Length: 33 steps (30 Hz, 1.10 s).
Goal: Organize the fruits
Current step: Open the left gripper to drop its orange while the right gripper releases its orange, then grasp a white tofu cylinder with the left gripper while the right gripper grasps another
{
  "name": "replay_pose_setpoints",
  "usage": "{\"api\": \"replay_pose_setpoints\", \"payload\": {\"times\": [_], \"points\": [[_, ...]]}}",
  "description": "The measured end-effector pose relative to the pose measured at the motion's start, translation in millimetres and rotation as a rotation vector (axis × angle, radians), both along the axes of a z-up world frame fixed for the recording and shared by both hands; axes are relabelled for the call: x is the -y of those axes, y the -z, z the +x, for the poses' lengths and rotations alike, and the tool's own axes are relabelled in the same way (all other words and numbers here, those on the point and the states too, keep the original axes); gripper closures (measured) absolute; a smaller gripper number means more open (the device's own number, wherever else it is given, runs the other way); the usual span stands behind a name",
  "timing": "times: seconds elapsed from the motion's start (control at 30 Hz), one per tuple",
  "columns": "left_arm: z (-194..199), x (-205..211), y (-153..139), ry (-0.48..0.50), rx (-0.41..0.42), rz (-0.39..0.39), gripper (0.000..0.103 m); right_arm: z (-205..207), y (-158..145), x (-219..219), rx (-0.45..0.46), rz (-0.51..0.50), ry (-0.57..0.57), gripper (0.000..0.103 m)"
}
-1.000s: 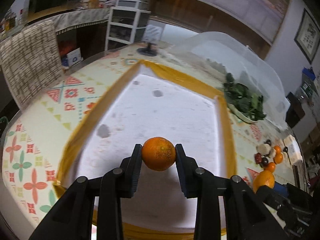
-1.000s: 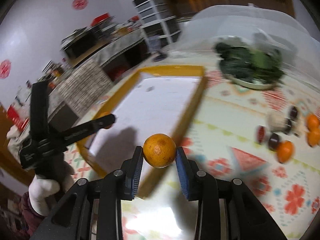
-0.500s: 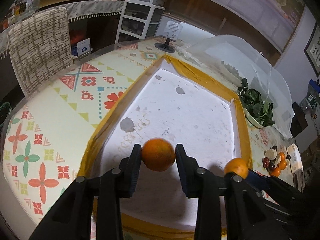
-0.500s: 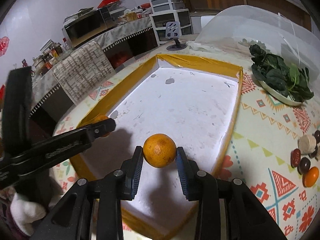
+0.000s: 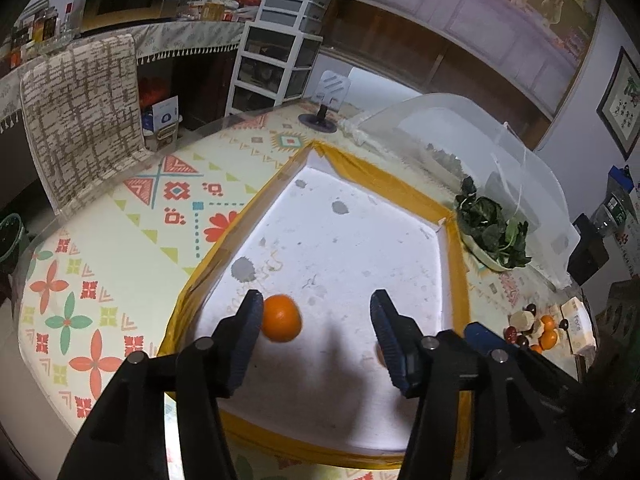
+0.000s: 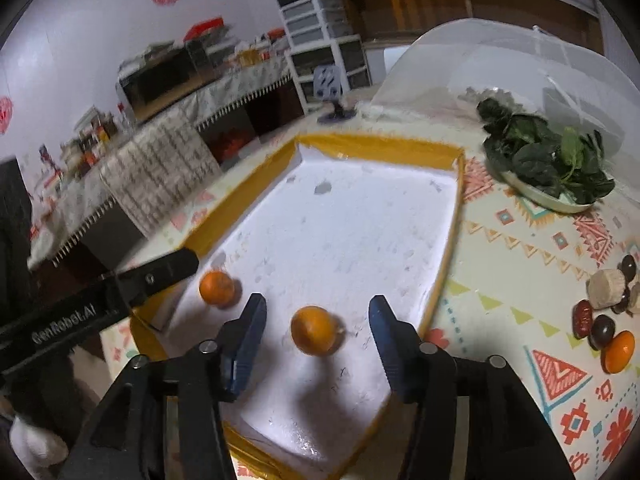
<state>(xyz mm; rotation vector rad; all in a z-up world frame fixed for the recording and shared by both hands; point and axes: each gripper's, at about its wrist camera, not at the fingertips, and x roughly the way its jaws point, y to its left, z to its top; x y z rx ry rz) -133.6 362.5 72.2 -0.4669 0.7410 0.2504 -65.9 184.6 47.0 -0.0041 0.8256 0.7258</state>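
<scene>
Both oranges [image 6: 314, 335] apparently released, jaws apart

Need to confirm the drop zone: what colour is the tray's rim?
Mustard yellow rim around a white tray floor; clearest in the right wrist view.

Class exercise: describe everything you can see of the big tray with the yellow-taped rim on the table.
The tray is a shallow rectangle with a low rim wrapped in yellow tape. Its white floor looks foam-like, with grey stains and scuffs. It lies flat on the patterned tablecloth. Two oranges sit inside near its close end: one by the left rim, one between the open right tool.
</scene>
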Motion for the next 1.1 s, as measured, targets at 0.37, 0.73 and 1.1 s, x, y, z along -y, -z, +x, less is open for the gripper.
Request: {"api": "replay_pose_setpoints", "payload": {"times": [0.37,0.73,1.1], "points": [[4,57,-25,0.113,0.038,0.03,0.036,5,-16,74,0.002,0.064,0.119,0.045],[54,178,-35,0.452,0.023,0.024,0.035,36,-2,271,-0.001,-0.014,0.469,0.045],[166,280,17,0.619,-0.123,-0.078,0.043,87,20,349,-0.126,0.11,0.584,0.055]]}}
